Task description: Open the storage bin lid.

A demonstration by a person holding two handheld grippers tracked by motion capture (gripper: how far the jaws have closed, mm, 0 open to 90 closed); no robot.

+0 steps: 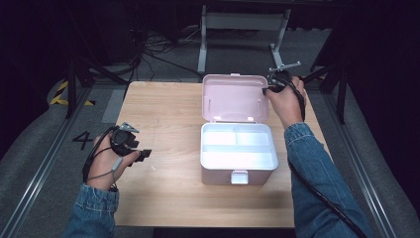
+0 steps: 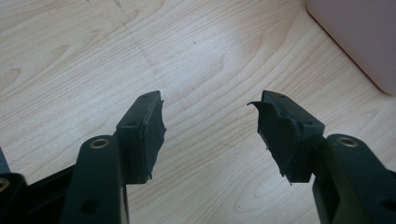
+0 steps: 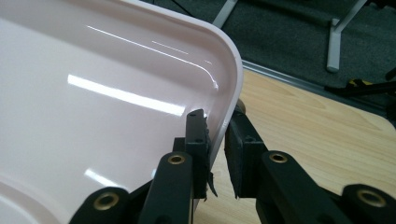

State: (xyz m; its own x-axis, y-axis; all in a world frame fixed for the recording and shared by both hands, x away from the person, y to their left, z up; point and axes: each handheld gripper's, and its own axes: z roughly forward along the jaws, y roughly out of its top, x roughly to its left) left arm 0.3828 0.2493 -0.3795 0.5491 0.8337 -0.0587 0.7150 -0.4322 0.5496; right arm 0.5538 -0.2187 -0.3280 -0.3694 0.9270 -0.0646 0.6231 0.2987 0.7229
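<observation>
Lid [image 1: 235, 96] of pink box [image 1: 237, 153] stood open at table's [image 1: 163, 114] far right, rim pinched between narrowly parted jaws of right gripper [image 3: 215, 140]. Left gripper [image 2: 210, 128] hovered over bare wood left of box, jaws spread wide, holding nothing. Floor mark "4" [image 1: 82, 139] readable beside table.

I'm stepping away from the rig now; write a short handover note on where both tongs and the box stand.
Right tongs: jaws astride the rim of the pink lid at its far right corner, one pad inside, one outside, closed on it.
Left tongs: open, nothing between the jaws, over bare table left of the box.
Box: at mid-table, lid raised and leaning back, white tray visible with nothing in it.
Done: lid gripped. Left: probably swinging it shut and latching the front clasp.
</observation>
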